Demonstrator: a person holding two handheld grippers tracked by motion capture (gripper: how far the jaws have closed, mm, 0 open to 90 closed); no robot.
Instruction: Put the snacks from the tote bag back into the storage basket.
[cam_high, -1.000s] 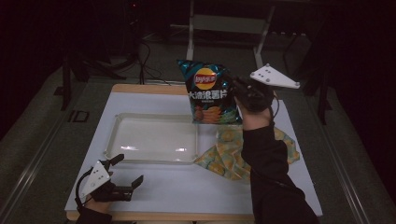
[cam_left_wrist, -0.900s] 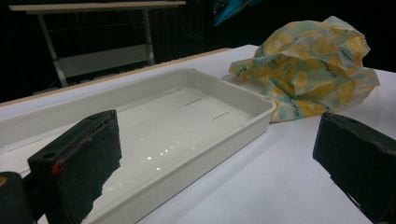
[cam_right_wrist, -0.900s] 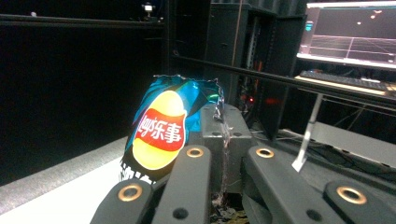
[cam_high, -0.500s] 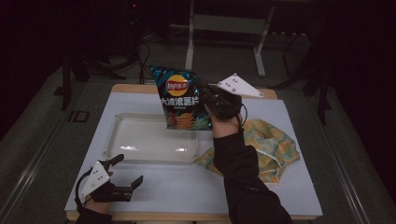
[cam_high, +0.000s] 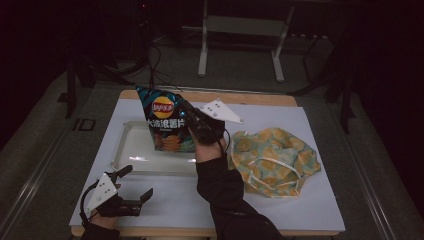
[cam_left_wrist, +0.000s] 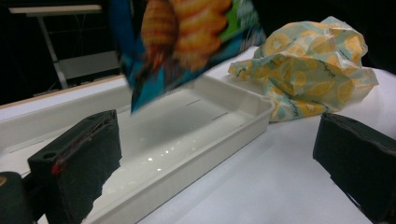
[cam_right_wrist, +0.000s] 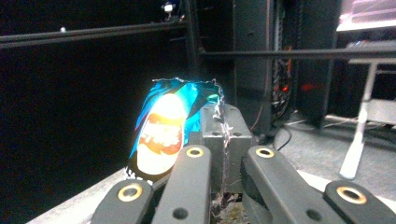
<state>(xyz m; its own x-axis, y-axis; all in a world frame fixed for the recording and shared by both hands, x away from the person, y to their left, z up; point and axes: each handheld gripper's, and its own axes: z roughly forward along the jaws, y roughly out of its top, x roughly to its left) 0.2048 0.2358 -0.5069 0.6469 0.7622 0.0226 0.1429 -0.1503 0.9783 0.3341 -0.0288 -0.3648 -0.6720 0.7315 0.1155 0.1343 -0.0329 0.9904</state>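
Observation:
A blue bag of crisps (cam_high: 167, 125) hangs upright over the right half of the shallow white tray (cam_high: 125, 150), its lower edge close to the tray floor. My right gripper (cam_high: 192, 122) is shut on the bag's right edge, and in the right gripper view the bag (cam_right_wrist: 163, 130) is pinched between the shut jaws of that gripper (cam_right_wrist: 224, 135). Near the table's front left corner my left gripper (cam_high: 136, 181) rests open, holding nothing. The left gripper view looks between its wide jaws (cam_left_wrist: 217, 154) at the tray (cam_left_wrist: 187, 135) and the bag's bottom (cam_left_wrist: 187, 37).
A crumpled cloth (cam_high: 272, 155) with a yellow print lies right of the tray, also seen in the left gripper view (cam_left_wrist: 308, 70). The white tabletop (cam_high: 300, 210) has bare room along its front. Stands and cables sit on the dark floor beyond the table.
My right gripper has carried the bag of crisps leftward and down, from above the cloth side to over the tray. The left gripper has stayed where it was.

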